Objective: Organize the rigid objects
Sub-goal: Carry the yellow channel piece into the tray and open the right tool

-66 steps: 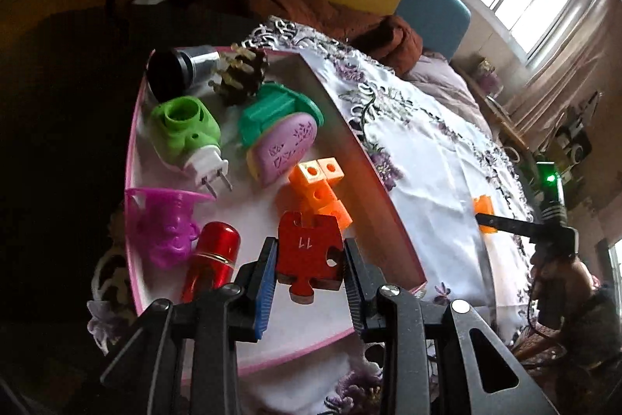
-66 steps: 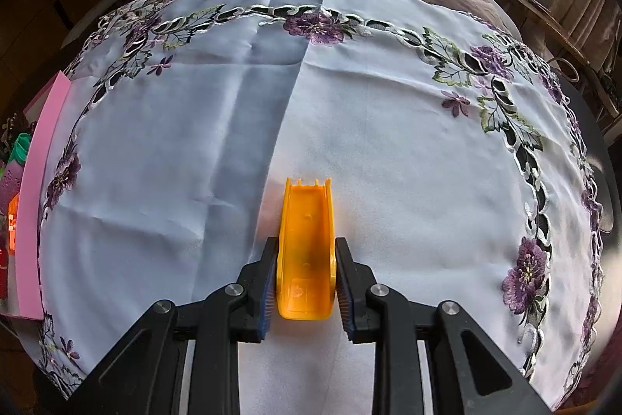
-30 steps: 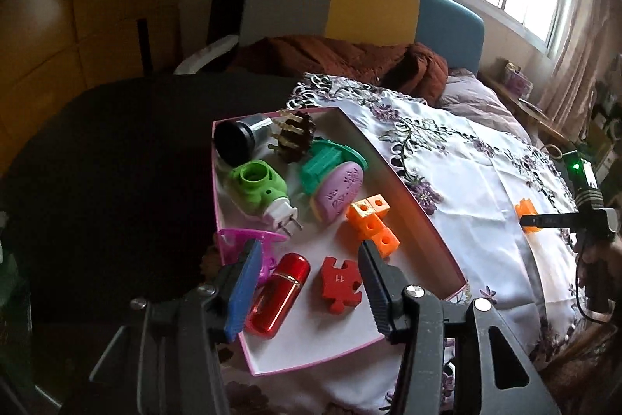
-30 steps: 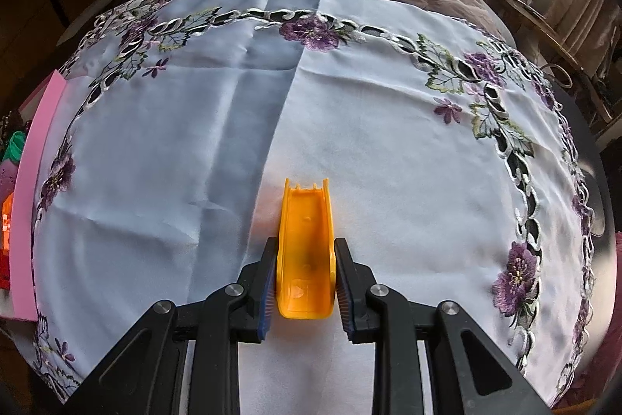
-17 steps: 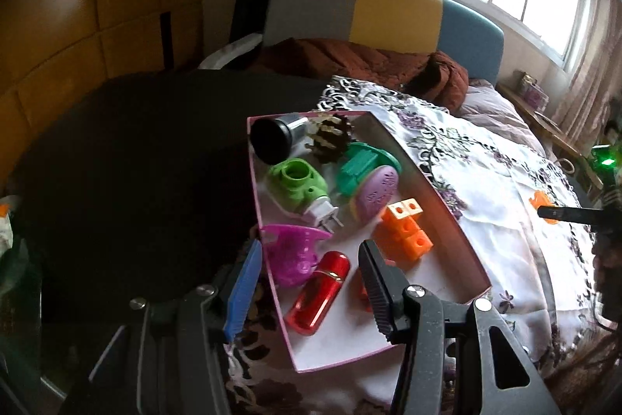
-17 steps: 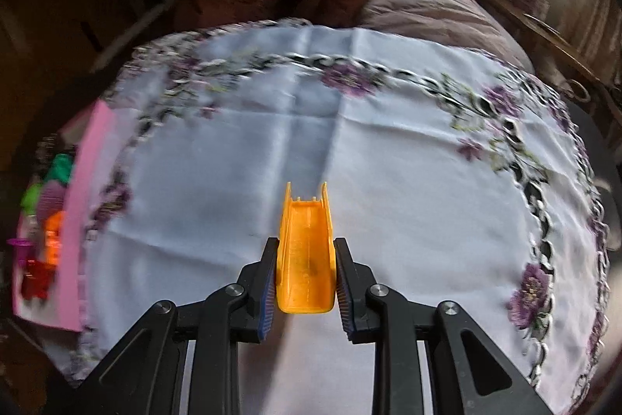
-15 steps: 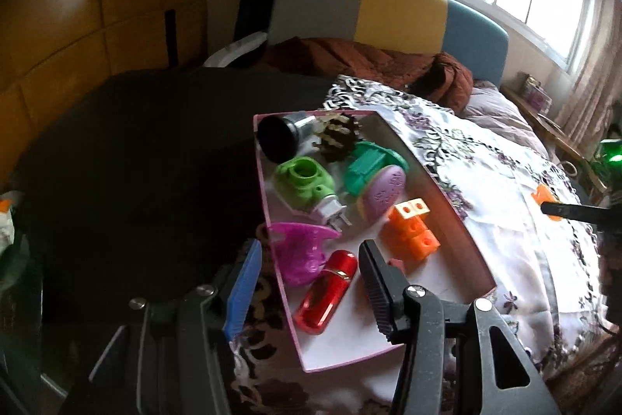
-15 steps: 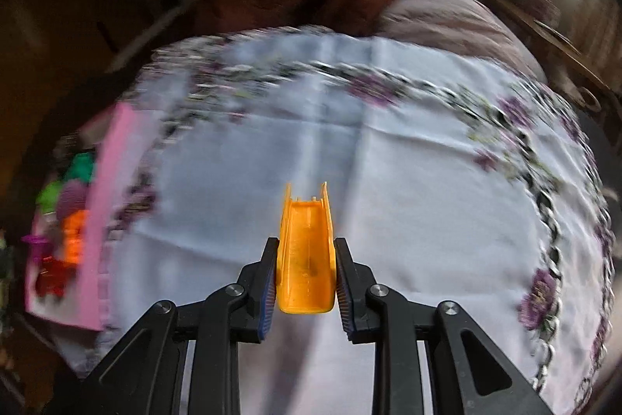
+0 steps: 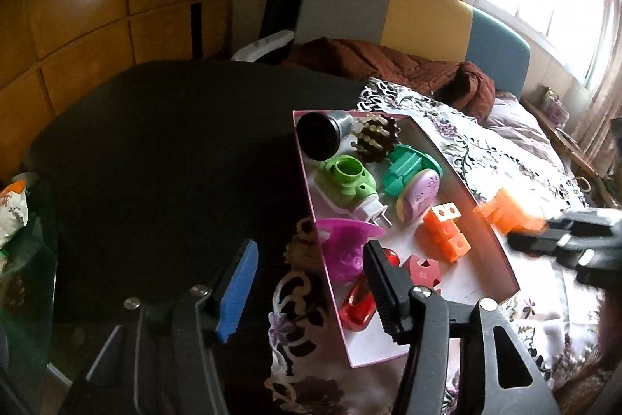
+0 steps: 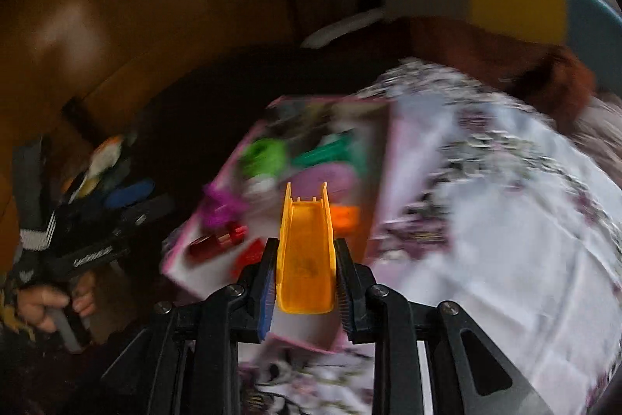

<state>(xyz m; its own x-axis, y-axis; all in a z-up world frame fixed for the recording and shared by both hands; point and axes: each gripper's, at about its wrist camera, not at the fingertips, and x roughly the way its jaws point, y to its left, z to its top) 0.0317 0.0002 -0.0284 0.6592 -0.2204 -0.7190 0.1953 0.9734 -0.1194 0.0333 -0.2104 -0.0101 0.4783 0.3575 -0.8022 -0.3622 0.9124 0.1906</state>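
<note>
Left wrist camera looks forward and down along the left gripper, with the pink tray close ahead to its right. Right wrist camera (heavily blurred) looks down along the right gripper, tray just ahead. Both views share the tray and tablecloth.

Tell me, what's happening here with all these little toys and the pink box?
A person is sorting small plastic things into a pink box on a cloth-covered table, using a hand-held gripper in each hand. The right gripper is clamped on an orange slide-shaped piece and holds it above the box. The left gripper holds nothing; its jaws are opening beside the box. A red puzzle piece, orange cubes, a green plug-in device and other items lie inside.
</note>
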